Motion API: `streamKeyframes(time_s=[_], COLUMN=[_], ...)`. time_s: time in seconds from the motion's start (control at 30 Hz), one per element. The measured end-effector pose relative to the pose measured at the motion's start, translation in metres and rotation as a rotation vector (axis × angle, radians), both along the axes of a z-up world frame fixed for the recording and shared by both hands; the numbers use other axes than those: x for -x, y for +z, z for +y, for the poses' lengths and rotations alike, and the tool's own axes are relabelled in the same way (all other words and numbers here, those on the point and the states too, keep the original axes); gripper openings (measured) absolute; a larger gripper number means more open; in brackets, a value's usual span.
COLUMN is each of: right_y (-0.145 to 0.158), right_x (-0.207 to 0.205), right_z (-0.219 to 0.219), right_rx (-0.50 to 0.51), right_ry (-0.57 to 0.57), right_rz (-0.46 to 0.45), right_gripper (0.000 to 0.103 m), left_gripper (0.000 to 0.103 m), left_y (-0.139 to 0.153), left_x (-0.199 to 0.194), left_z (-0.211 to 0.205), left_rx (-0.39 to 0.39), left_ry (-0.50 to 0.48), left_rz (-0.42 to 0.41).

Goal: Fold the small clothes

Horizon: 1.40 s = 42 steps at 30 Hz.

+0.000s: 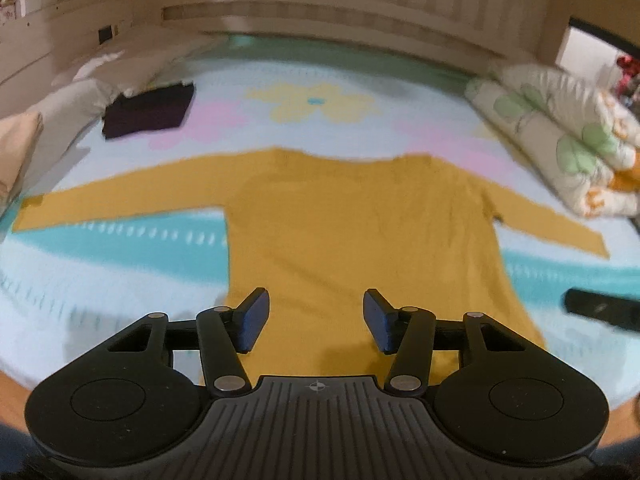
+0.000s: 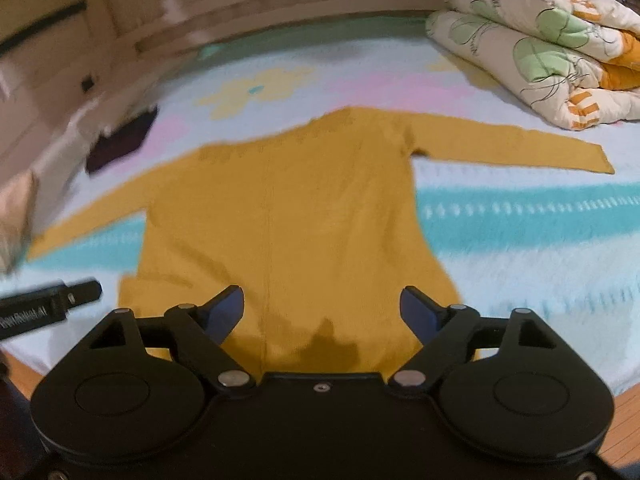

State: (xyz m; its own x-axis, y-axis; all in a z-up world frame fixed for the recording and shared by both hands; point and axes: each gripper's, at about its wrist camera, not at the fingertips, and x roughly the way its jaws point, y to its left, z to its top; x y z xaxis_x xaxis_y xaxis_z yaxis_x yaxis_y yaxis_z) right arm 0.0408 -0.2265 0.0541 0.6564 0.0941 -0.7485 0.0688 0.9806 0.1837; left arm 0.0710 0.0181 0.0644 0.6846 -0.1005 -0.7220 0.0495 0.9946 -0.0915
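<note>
Yellow sweater (image 1: 360, 232) spread flat on bed (image 1: 120, 264), sleeves out. Above hem, left gripper (image 1: 316, 320) and right gripper (image 2: 322, 312), jaws spread, holding nothing. Folding apparently not begun; probably next, pinching a sleeve or side edge.

Both cameras ride just behind their tongs and look forward and steeply down across a bed (image 1: 120, 280) toward the headboard wall. The left wrist view sits near the foot edge, over the hem of a mustard sweater (image 1: 360, 220). The right wrist view looks from slightly further right. Both share the sweater, a folded dark garment (image 1: 148, 110) and a rolled quilt (image 2: 540, 44).
</note>
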Motion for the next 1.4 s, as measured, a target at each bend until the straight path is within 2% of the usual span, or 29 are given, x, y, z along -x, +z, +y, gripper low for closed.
streamKeyframes(time_s=[0.1,0.2,0.33,0.47,0.53,0.6,0.7,0.83,0.93,1.1,1.27,1.4], right_y=[0.030,0.051,0.058,0.042,0.030,0.018,-0.004,-0.024,-0.031,-0.028,-0.006,0.023], right_x=[-0.016,-0.039,-0.069,-0.100,-0.114,-0.126,-0.141,-0.145,-0.139,-0.128,-0.110,-0.093], right_z=[-0.021,-0.040,-0.072,-0.113,-0.139,-0.168,-0.206,-0.242,-0.253,-0.252,-0.238,-0.220], right_rx=[-0.042,-0.037,-0.040,-0.060,-0.095,-0.115,-0.081,-0.090,-0.134,-0.149,-0.111,-0.114], right_ry=[-0.027,-0.069,-0.118,-0.164,-0.184,-0.226,-0.319,-0.415,-0.446,-0.441,-0.413,-0.407], right_rz=[-0.028,-0.042,-0.045,-0.010,0.007,0.035,0.073,0.105,0.090,0.080,0.054,-0.008], right_gripper=[0.087,0.087,0.086,0.082,0.073,0.072,0.072,0.073,0.073,0.073,0.073,0.073], left_gripper=[0.051,0.051,0.051,0.051,0.051,0.051,0.051,0.051,0.051,0.051,0.051,0.051], left_y=[0.013,0.020,0.022,0.014,0.008,0.000,-0.015,-0.028,-0.027,-0.016,-0.012,0.004], left_x=[-0.015,-0.031,-0.052,-0.075,-0.089,-0.102,-0.117,-0.122,-0.122,-0.110,-0.097,-0.077], left_z=[0.004,0.007,0.007,0.000,-0.007,-0.013,-0.022,-0.027,-0.027,-0.034,-0.038,-0.036], left_rx=[0.011,0.002,-0.005,-0.014,-0.015,-0.011,-0.026,-0.040,-0.013,-0.033,-0.060,-0.084], left_ry=[0.010,0.037,0.043,0.035,0.025,0.013,-0.007,-0.030,-0.037,-0.064,-0.081,-0.071], left_rz=[-0.027,-0.049,-0.060,-0.059,-0.052,-0.049,-0.041,-0.008,0.007,-0.045,-0.058,-0.060])
